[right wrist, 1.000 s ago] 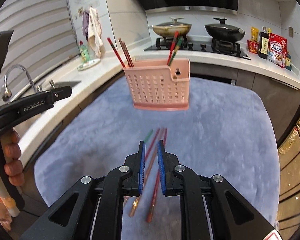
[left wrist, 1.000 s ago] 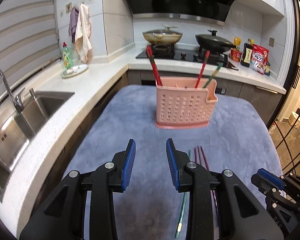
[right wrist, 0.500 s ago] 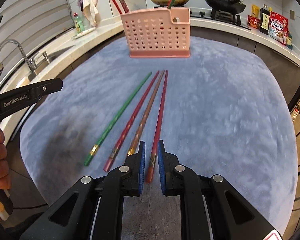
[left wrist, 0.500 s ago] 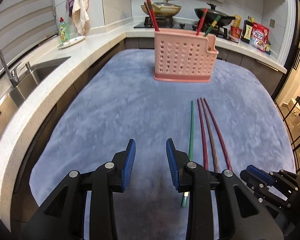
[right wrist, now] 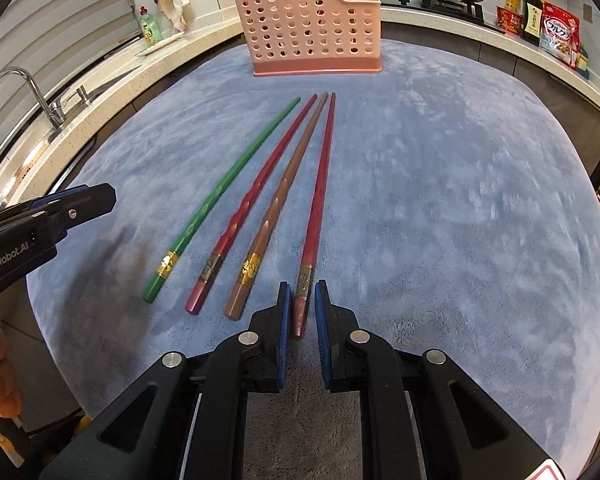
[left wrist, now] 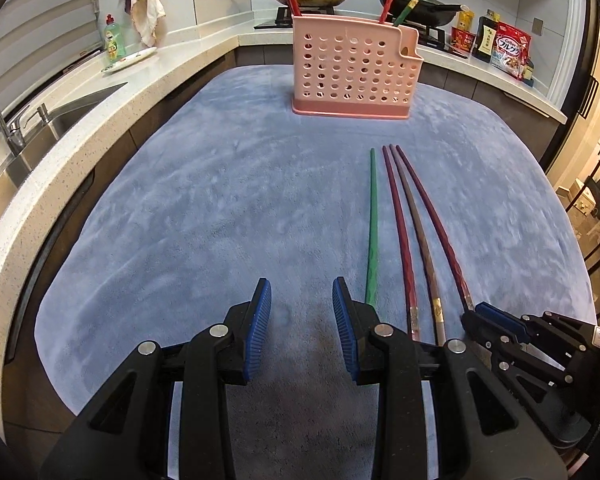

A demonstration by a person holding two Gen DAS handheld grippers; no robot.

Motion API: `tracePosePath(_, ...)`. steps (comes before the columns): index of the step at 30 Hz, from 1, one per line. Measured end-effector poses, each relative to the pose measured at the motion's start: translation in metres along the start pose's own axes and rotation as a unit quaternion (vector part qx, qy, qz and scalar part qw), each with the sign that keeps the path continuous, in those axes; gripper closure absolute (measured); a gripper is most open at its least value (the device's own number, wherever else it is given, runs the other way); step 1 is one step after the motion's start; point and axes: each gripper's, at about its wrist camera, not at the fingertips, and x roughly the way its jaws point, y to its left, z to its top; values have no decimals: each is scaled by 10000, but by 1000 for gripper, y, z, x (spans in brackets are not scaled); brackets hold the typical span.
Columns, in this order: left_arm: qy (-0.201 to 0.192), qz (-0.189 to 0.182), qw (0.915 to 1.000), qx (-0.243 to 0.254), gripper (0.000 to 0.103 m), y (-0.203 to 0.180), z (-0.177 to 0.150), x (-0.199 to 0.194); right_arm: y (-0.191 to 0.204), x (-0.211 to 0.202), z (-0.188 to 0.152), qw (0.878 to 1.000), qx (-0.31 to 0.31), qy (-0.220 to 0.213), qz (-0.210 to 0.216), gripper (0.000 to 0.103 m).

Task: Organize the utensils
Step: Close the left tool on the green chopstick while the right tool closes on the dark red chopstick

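chopsticks [right wrist: 284, 188] before holder [right wrist: 312, 24] — on mat [right wrist: 440, 200]

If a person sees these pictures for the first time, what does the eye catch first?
Four chopsticks lie side by side on the blue cloth, the green chopstick leftmost. The right gripper straddles the thick end of the rightmost red chopstick. Behind stands the pink utensil holder.

Wide bare stretch of blue mat [right wrist: 440, 200] seen right of four chopsticks [right wrist: 276, 204]; passage there unobstructed up to counter edge [right wrist: 500, 52]. Far end of mat blocked by pink holder [right wrist: 308, 24], standing upright. Left of mat, room bounded by counter and sink [left wrist: 32, 132]. Bare mat also seen between left gripper [left wrist: 302, 312] and holder.
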Motion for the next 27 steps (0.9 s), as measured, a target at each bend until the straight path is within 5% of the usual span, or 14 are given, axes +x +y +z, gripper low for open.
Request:
tracePosePath(10, 167, -167, 9996, 155, 55, -11, -11, 8, -2, 1, -2, 10000, 15, -25, 37, 94)
tracePosePath(27, 536, -325, 9978, 201, 57, -19, -28, 36, -5, 1, -3, 9999, 71, -27, 102, 94)
